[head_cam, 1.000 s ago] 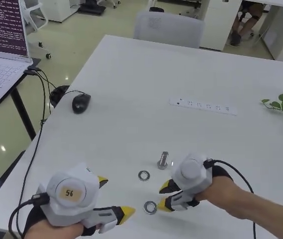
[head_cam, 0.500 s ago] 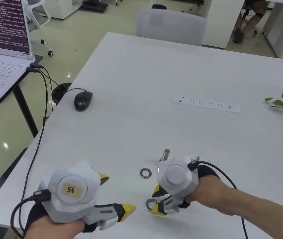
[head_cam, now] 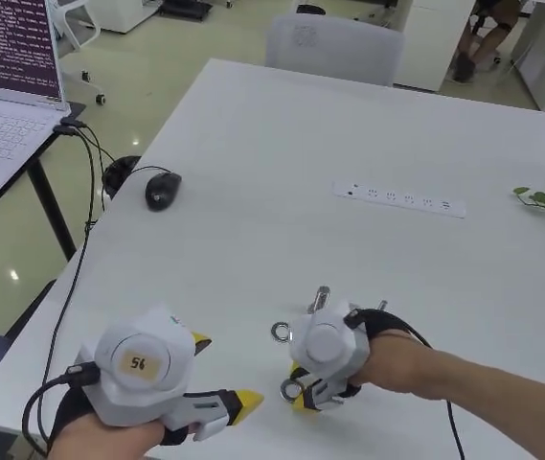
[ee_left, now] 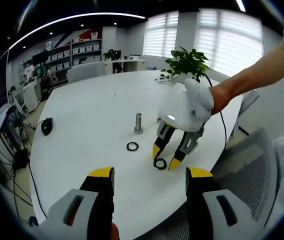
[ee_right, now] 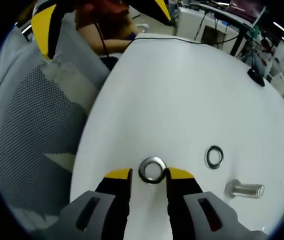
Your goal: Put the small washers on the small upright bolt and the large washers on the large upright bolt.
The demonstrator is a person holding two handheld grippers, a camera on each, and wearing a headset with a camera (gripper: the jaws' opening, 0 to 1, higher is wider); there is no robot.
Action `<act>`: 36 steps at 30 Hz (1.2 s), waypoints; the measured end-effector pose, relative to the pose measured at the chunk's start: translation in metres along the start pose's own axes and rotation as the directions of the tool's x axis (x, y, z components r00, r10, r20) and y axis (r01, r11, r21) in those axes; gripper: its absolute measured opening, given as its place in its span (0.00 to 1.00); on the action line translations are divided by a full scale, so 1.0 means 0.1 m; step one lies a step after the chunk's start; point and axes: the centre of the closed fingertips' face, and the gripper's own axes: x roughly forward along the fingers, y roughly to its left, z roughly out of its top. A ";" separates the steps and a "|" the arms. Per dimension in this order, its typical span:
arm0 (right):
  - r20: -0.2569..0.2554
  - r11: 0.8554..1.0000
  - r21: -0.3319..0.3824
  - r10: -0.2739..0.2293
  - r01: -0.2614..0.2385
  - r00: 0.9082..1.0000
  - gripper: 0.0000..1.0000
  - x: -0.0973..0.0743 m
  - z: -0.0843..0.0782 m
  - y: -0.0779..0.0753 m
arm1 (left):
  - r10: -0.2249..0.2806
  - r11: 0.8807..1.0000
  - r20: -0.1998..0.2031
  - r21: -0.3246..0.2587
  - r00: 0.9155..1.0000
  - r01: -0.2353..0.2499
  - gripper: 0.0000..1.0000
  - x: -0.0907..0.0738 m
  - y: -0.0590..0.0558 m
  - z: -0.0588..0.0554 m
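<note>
Straddling washer (ee_right: 141, 170) on table (ee_right: 181, 100), right gripper (ee_right: 149, 174) jaws narrow, pinch uncertain; left gripper (ee_left: 150, 173) jaws spread wide.

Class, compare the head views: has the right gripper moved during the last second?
Yes. Against the upright bolt, the right gripper has shifted left, and its tips now straddle the near washer.

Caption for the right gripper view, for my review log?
Right claw straddles a washer on the white table, with a second washer and a bolt beyond.
</note>
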 end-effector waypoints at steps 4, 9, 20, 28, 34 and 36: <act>-0.005 1.000 -0.012 0.006 -0.006 1.000 0.30 0.01 0.00 -0.01 | 0.002 1.000 0.000 -0.002 1.000 -0.002 0.57 0.00 0.01 0.00; -0.032 0.999 -0.044 0.020 -0.021 0.999 0.29 0.03 -0.02 -0.01 | 0.004 1.000 -0.001 -0.004 1.000 -0.004 0.57 -0.01 0.02 -0.01; -0.014 0.998 -0.049 0.034 -0.034 0.999 0.24 0.02 -0.02 -0.02 | 0.001 1.000 0.002 -0.003 1.000 -0.001 0.57 0.01 0.01 0.01; 0.013 1.000 0.004 0.016 -0.016 1.000 0.23 -0.04 -0.06 -0.03 | 0.008 1.000 0.001 -0.007 1.000 -0.008 0.57 -0.01 0.04 -0.01; 0.029 0.999 0.039 0.000 -0.001 1.000 0.23 -0.07 -0.05 -0.08 | 0.003 1.000 0.002 0.000 1.000 -0.003 0.57 0.01 0.03 0.02; 0.023 0.999 0.049 -0.001 0.000 1.000 0.23 -0.05 -0.08 -0.09 | 0.001 1.000 0.001 0.004 1.000 -0.001 0.57 0.02 0.02 0.03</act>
